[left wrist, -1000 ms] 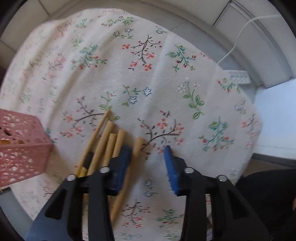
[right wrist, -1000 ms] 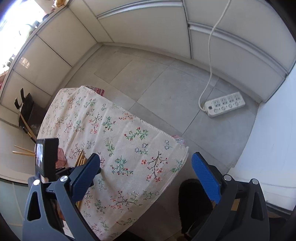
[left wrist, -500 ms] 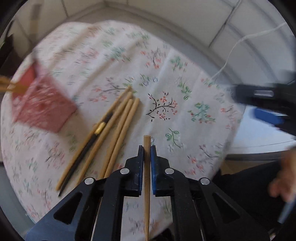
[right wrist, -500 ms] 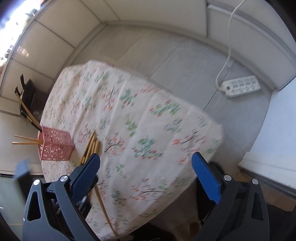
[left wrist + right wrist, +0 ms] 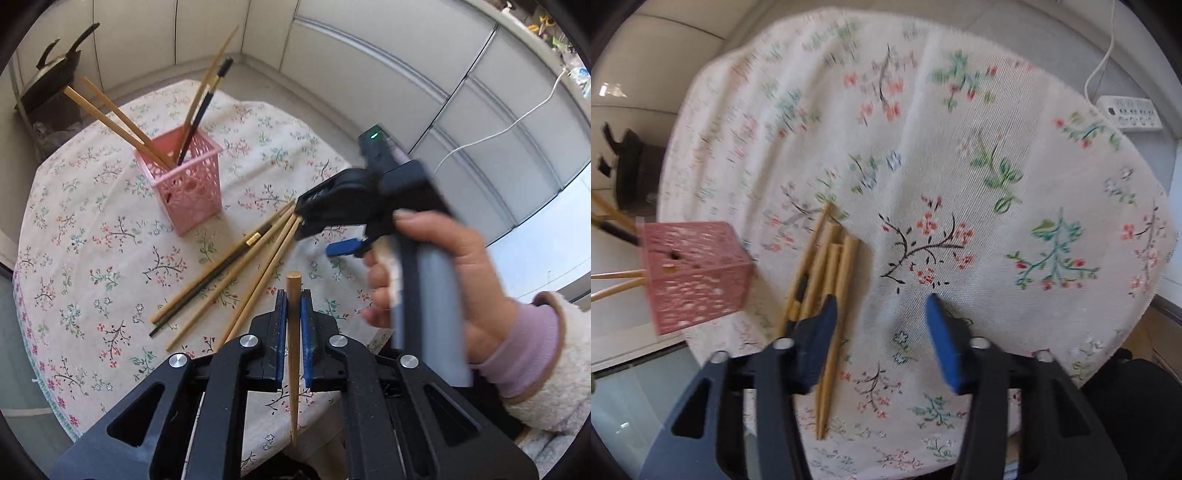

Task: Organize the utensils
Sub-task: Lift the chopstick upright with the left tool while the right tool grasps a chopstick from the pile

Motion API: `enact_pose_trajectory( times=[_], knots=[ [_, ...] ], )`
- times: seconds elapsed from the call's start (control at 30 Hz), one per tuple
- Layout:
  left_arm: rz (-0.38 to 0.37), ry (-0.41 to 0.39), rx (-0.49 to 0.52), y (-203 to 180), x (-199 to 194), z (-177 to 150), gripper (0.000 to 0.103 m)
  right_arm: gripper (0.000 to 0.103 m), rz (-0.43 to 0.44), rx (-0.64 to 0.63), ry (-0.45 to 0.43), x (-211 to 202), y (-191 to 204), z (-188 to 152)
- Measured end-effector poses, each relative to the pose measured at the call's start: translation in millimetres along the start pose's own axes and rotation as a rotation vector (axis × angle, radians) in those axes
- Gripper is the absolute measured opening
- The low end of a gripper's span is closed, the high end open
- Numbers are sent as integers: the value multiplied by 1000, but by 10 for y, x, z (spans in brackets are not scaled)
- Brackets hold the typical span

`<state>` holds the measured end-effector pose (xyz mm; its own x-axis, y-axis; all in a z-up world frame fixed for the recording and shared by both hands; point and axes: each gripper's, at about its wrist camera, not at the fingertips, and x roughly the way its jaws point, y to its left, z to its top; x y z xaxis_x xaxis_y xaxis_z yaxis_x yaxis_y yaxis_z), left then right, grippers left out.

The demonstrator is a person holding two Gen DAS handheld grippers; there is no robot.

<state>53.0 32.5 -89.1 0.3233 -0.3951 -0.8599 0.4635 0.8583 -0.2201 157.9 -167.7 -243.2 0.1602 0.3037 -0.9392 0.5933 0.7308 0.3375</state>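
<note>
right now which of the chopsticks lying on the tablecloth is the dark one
The dark brown chopstick with a gold band, second from the left in the loose bundle beside the pink lattice holder. The others lying there are plain light bamboo.

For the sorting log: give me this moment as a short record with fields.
surface: round table under a floral tablecloth
holder: pink basket, upright, several chopsticks standing in it
left claw: shut on a wooden chopstick, lifted clear of the cloth
right claw: closing above the loose chopsticks, nothing between its pads
loose chopsticks: wooden ones and one dark one, side by side on the cloth next to the basket
floor: white power strip
</note>
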Motion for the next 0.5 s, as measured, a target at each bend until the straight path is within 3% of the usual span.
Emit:
enact_pose_trajectory(
  times=[0.13,0.5],
  knots=[
    [-9,-25,-1,33,-72,-11,7,33,-50,-19,-27,16,127,13],
    [-15,-108,-4,82,-380,-69,7,31,-139,-5,-35,89,364,121]
  ],
)
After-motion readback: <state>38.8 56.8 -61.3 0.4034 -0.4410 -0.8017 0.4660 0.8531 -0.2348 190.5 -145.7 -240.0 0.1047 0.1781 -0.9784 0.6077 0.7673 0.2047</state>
